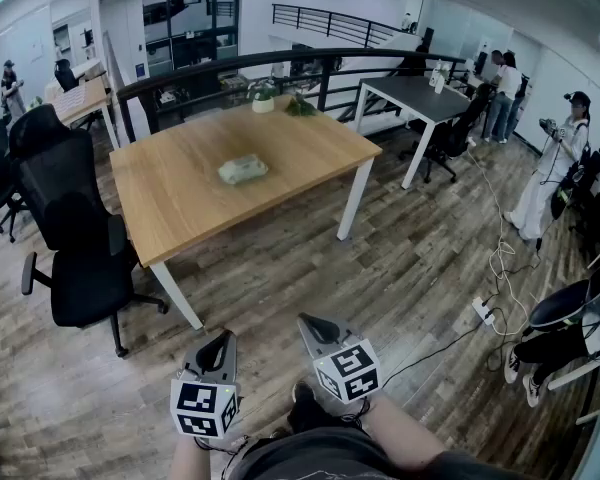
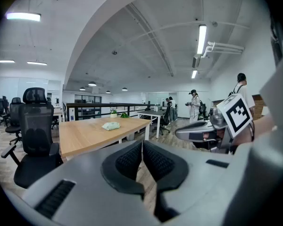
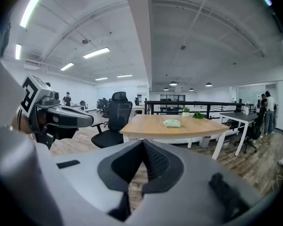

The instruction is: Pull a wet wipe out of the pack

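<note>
A pale green wet wipe pack [image 1: 242, 169] lies near the middle of a wooden table [image 1: 180, 198]; the pack [image 2: 111, 125] shows small and far off in the left gripper view, and the pack [image 3: 172, 123] likewise in the right gripper view. My left gripper [image 1: 220, 345] and right gripper [image 1: 314, 325] hang low over the floor, well short of the table, side by side. Both are shut with nothing between the jaws. In its own view the left gripper [image 2: 142, 142] has its pads together; the right gripper [image 3: 142, 142] looks the same.
A black office chair [image 1: 65, 228] stands at the table's left. A small potted plant [image 1: 263, 98] sits at the table's far edge by a black railing [image 1: 280, 63]. A second dark table [image 1: 415, 98] is farther right, with people standing beyond. Cables and a power strip [image 1: 483, 311] lie on the floor at right.
</note>
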`<state>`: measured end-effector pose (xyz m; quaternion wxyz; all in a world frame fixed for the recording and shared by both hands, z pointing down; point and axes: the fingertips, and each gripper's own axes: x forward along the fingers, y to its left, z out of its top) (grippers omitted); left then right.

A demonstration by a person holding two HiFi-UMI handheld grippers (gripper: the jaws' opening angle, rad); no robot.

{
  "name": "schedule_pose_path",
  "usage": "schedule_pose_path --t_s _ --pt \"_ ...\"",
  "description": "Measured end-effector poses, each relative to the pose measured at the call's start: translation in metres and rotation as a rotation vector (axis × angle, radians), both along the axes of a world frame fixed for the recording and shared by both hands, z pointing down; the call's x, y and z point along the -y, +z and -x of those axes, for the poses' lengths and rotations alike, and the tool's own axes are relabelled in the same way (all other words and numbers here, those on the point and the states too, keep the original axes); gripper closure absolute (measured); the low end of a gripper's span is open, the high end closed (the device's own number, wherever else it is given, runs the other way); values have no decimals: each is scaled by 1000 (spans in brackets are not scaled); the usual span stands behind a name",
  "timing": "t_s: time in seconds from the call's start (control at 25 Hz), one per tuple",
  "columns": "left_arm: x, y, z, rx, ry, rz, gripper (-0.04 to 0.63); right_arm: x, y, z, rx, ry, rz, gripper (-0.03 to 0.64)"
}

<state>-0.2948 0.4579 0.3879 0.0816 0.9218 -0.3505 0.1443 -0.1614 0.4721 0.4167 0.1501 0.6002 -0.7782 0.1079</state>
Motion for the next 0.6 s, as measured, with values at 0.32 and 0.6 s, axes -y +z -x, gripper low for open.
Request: schedule_pose_path --t_s 0.32,0.6 --pt "-3 11 1 5 -15 23 574 -1 3 4 -13 -28 3 595" --pt "4 38 10 30 -48 72 574 -1 22 -3 19 -12 41 595"
